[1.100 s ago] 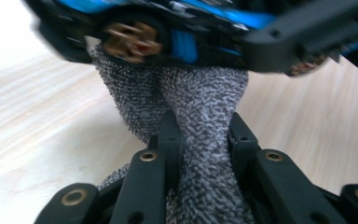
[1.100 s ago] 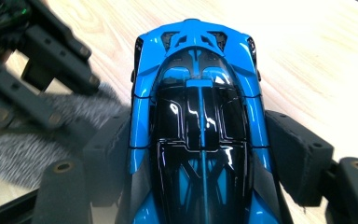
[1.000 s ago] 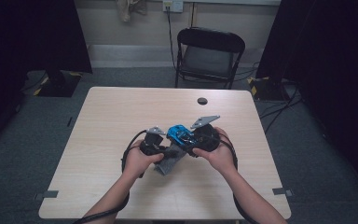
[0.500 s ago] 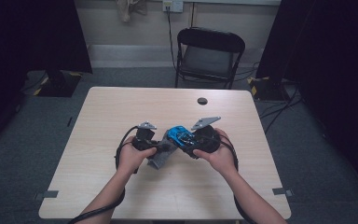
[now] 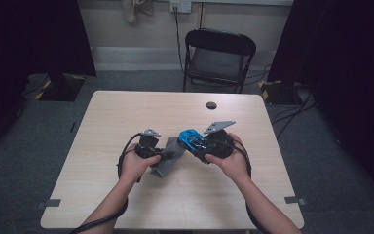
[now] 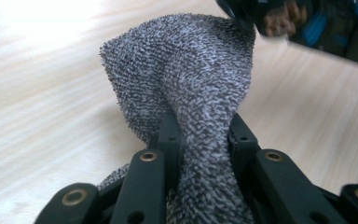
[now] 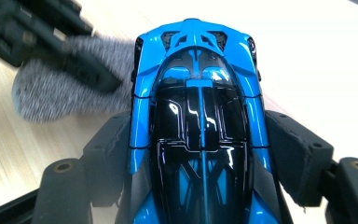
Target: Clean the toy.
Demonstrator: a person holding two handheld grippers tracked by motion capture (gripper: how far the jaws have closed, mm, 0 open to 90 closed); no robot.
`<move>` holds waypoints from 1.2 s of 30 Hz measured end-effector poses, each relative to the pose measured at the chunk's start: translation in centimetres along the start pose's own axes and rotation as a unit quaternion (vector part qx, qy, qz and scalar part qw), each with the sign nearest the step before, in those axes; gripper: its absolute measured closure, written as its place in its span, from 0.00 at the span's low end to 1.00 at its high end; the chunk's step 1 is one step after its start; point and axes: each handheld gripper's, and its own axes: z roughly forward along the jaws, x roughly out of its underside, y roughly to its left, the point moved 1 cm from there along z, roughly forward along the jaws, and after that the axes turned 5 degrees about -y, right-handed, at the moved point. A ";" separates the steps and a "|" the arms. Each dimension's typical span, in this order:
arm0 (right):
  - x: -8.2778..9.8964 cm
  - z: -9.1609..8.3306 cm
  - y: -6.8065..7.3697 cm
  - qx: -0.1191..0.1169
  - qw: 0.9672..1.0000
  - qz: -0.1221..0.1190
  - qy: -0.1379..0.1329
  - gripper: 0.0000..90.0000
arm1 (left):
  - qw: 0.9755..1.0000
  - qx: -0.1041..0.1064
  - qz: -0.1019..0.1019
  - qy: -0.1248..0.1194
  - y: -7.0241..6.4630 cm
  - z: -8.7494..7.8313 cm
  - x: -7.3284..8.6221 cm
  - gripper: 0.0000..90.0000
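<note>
Over table [image 5: 126,112]: L claw [image 5: 168,155] pinches cloth [image 5: 168,163], R claw [image 5: 195,146] grips toy car [image 5: 191,138].

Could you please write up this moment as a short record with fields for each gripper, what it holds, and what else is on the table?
left gripper: shut on the grey cloth, bunched between its jaws
right gripper: shut on the blue toy car, jaws pressing on both its sides
cloth and car: close together above the table, cloth at the car's side
table: light wood
small dark round object: lies near the far edge, apart from both grippers
folding chair: stands behind the table
</note>
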 end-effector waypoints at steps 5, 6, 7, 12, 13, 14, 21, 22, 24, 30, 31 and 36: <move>-0.5 -0.1 0.0 0.008 1.000 0.003 -0.005 0.32 | 0.999 0.025 0.020 0.014 -1.7 1.1 0.4 0.81; -0.7 -0.1 -0.1 0.007 1.000 0.002 -0.005 0.32 | 0.999 0.029 0.020 0.013 -2.0 1.2 0.4 0.81; -0.7 -0.1 -0.1 0.006 1.000 0.003 -0.007 0.32 | 0.999 0.035 0.022 0.012 -2.4 1.4 0.3 0.81; -1.0 0.2 0.0 0.008 1.000 0.005 -0.008 0.32 | 0.998 0.059 0.037 0.010 -4.1 2.1 0.0 0.81; -1.0 0.3 0.0 0.007 1.000 0.006 -0.008 0.32 | 0.997 0.063 0.038 0.011 -4.3 2.2 -0.1 0.81; -1.0 0.3 0.1 0.008 1.000 0.007 -0.007 0.32 | 0.997 0.065 0.040 0.011 -4.5 2.3 -0.1 0.81; -0.7 0.8 0.3 0.006 1.000 0.004 0.001 0.32 | 0.996 0.076 0.041 0.009 -5.0 2.6 -0.5 0.81; -0.6 0.9 0.3 0.004 1.000 0.005 0.000 0.32 | 0.996 0.073 0.042 0.009 -5.0 2.6 -0.6 0.81; -0.5 0.9 0.4 0.004 1.000 0.004 0.000 0.32 | 0.997 0.069 0.037 0.006 -4.8 2.5 -0.7 0.81; -0.6 0.8 0.5 0.002 1.000 0.005 -0.001 0.32 | 0.998 0.062 0.022 -0.004 -3.8 2.0 -0.8 0.81; -0.5 0.8 0.5 0.001 1.000 0.005 0.000 0.32 | 0.998 0.060 0.020 -0.006 -3.7 1.9 -0.8 0.81; -0.4 0.8 0.4 0.001 1.000 0.007 -0.001 0.32 | 0.999 0.046 0.010 -0.012 -2.6 1.3 -0.7 0.81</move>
